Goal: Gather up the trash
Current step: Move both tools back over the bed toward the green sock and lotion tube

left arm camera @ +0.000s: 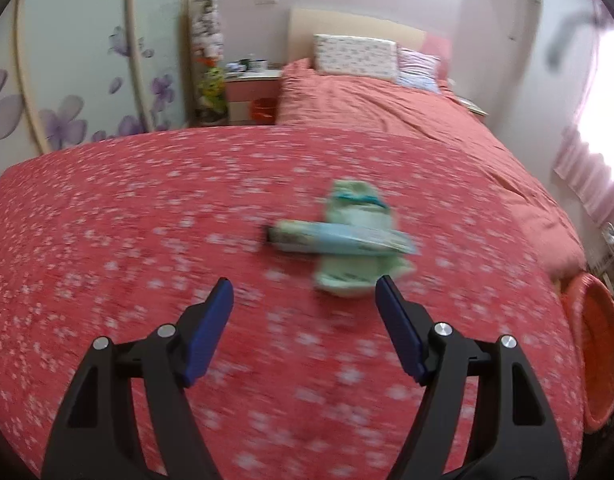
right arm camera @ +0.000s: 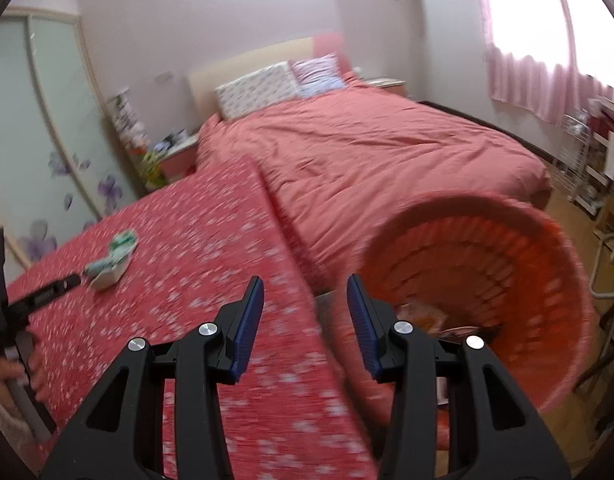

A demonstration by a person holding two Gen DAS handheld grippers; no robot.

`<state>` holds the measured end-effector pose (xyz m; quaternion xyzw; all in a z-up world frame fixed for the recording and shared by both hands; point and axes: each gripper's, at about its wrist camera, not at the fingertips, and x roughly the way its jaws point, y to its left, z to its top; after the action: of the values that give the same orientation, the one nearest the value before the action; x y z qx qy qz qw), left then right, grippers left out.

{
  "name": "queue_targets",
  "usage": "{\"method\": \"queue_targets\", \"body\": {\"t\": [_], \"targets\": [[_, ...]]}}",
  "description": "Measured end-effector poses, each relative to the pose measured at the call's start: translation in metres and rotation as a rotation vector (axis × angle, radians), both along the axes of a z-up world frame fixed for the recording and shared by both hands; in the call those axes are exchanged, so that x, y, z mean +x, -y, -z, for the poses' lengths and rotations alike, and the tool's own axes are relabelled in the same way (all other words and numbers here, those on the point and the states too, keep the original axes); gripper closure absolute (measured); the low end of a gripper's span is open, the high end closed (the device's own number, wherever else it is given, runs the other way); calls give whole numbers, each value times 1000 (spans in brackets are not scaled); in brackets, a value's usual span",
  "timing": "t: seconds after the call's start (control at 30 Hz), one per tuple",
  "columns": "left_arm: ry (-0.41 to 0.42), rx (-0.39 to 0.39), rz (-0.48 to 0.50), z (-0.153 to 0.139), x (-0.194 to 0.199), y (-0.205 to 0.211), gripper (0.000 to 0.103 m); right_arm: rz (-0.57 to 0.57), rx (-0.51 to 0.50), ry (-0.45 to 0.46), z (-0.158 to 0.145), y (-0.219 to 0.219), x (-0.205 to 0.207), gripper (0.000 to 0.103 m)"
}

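A pale green crumpled packet [left arm camera: 357, 240] lies on the red flowered cloth [left arm camera: 147, 240], with a light blue tube-like wrapper [left arm camera: 339, 240] across it. My left gripper [left arm camera: 303, 292] is open and empty, just short of the packet, its right finger beside the packet's near edge. In the right wrist view the same trash [right arm camera: 113, 258] lies far left, with the left gripper's fingertip [right arm camera: 63, 284] next to it. My right gripper [right arm camera: 305, 292] is open and empty, over the cloth's right edge beside an orange basket [right arm camera: 547, 280] that holds some wrappers [right arm camera: 427, 316].
The flowered cloth covers a raised surface at the foot of a bed [right arm camera: 367, 152] with a pink cover. The orange basket [left arm camera: 595, 344] stands by the cloth's right edge. A wardrobe [left arm camera: 67, 60], nightstand [left arm camera: 253, 92] and wire rack [right arm camera: 587, 160] line the room.
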<state>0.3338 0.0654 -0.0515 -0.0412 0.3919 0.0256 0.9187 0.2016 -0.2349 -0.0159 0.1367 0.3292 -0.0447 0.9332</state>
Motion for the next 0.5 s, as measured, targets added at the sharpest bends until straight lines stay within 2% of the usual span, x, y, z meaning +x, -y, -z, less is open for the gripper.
{"method": "queue_targets", "body": {"t": [0.1,0.27,0.4,0.5], "targets": [[-10,16,-20,3,16,-16,31,-38,-3,-14,2,-19,6,59],[-31,0,-41,1,59,-34,31,-72,-14,-38,5,-42,14,59],[-61,53,-51,4,92,-40,31,-87,-30,-48,4,-50,17,58],[-124,93,-26,14,110,-41,31,-97,-39,-51,3,-58,18,55]]}}
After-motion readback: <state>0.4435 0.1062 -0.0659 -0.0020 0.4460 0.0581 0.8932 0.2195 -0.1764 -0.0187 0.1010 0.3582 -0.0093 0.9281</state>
